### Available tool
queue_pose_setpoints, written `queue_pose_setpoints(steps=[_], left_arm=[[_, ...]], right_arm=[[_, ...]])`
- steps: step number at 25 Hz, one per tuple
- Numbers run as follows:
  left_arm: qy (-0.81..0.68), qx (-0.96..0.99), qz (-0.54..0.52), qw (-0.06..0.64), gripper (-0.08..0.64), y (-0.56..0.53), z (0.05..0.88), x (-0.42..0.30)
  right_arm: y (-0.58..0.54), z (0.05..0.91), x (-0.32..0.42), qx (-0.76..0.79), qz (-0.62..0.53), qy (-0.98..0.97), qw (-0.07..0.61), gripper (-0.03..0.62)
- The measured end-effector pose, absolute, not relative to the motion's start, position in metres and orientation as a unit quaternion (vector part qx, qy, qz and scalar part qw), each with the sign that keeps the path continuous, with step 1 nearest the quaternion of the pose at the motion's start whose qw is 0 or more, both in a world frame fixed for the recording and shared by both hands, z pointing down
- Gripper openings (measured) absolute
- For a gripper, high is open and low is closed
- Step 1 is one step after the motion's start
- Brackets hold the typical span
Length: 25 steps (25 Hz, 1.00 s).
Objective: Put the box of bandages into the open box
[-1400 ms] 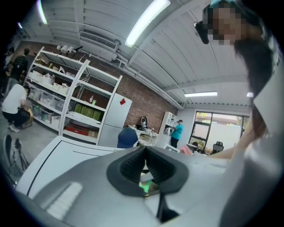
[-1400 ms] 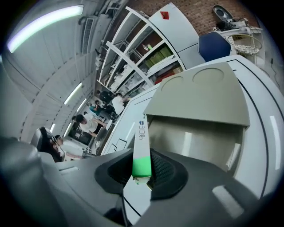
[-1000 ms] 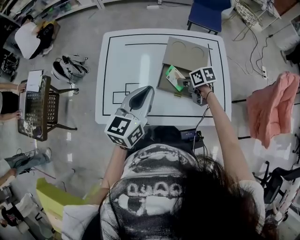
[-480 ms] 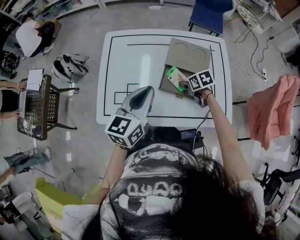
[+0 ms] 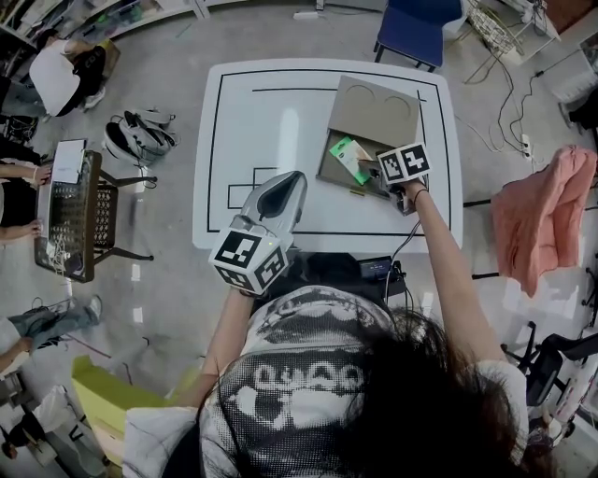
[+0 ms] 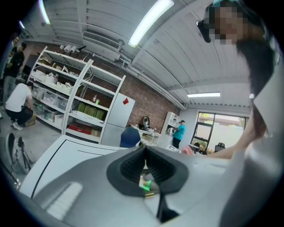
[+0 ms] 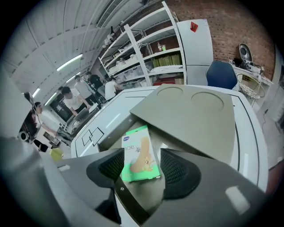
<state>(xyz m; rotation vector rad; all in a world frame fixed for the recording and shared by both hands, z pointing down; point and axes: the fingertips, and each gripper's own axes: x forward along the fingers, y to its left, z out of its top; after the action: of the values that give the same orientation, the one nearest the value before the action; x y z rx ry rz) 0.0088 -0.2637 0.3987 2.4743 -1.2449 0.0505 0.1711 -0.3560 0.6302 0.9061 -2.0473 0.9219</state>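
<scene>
The green bandage box lies flat inside the open grey box, whose lid leans back behind it. My right gripper reaches in from the near side. In the right gripper view the bandage box rests between the dark pads with slim gaps on both sides; the jaws of the right gripper are opening. My left gripper hovers over the table's front edge, away from the box, its jaws closed together on nothing.
The white table carries black outline markings. A blue chair stands behind it, a pink cloth hangs at the right. A backpack and a wire basket stand sit on the floor at the left, near people.
The right gripper's jaws have spread apart and let go of the bandage box, which stays lying in the open box. The gripper has drawn back slightly toward me. The left gripper has not moved.
</scene>
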Motion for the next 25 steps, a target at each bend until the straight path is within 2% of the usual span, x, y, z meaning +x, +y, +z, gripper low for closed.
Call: queue_pose_setpoints(steps=[11,25], left_arm=[[-0.43,0.883,0.023,0.185,0.0,-0.264,0.399,0.008],[-0.397,0.899,0.031,0.183,0.0,-0.253,0.399,-0.011]], right_arm=[[-0.349,0.562,0.156,0.373,0.349,-0.829,0.226,0.227],[-0.29,0.466,0.114,0.416,0.308,-0.852,0.077,0.189]])
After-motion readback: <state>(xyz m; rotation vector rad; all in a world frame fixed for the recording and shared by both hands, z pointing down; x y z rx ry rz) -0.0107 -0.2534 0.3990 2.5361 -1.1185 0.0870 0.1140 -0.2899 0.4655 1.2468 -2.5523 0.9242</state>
